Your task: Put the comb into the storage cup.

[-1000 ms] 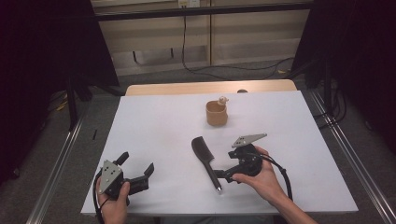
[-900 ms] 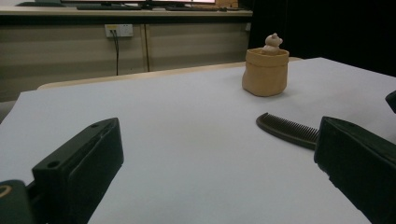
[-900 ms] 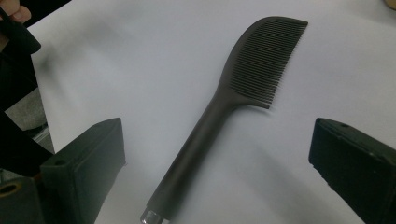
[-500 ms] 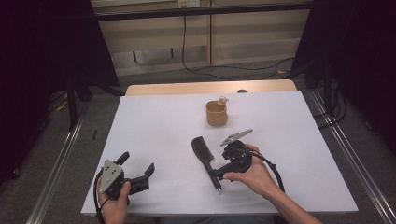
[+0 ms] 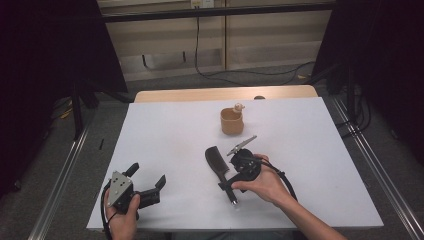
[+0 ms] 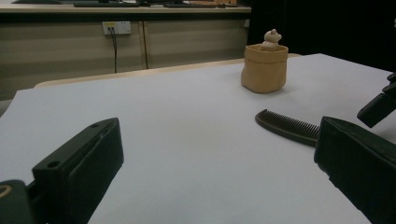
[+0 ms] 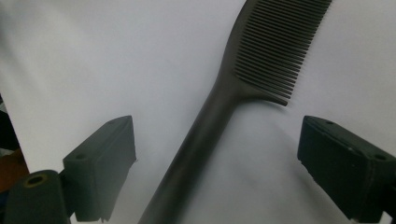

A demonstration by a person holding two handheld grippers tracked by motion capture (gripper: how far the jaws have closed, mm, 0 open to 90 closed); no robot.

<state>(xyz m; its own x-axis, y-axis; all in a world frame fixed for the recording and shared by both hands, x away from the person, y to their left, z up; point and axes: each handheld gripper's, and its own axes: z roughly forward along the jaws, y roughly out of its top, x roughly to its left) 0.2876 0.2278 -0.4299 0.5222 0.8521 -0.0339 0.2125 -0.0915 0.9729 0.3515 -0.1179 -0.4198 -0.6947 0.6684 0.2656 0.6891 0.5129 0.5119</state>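
White table (image 5: 165, 135) bears a tan pouch (image 5: 232, 122) holding a small figurine (image 5: 239, 106).

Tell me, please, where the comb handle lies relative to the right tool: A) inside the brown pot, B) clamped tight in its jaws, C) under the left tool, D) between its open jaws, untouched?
D: in the right gripper view the comb handle runs between the right tool jaws, gaps on both sides.
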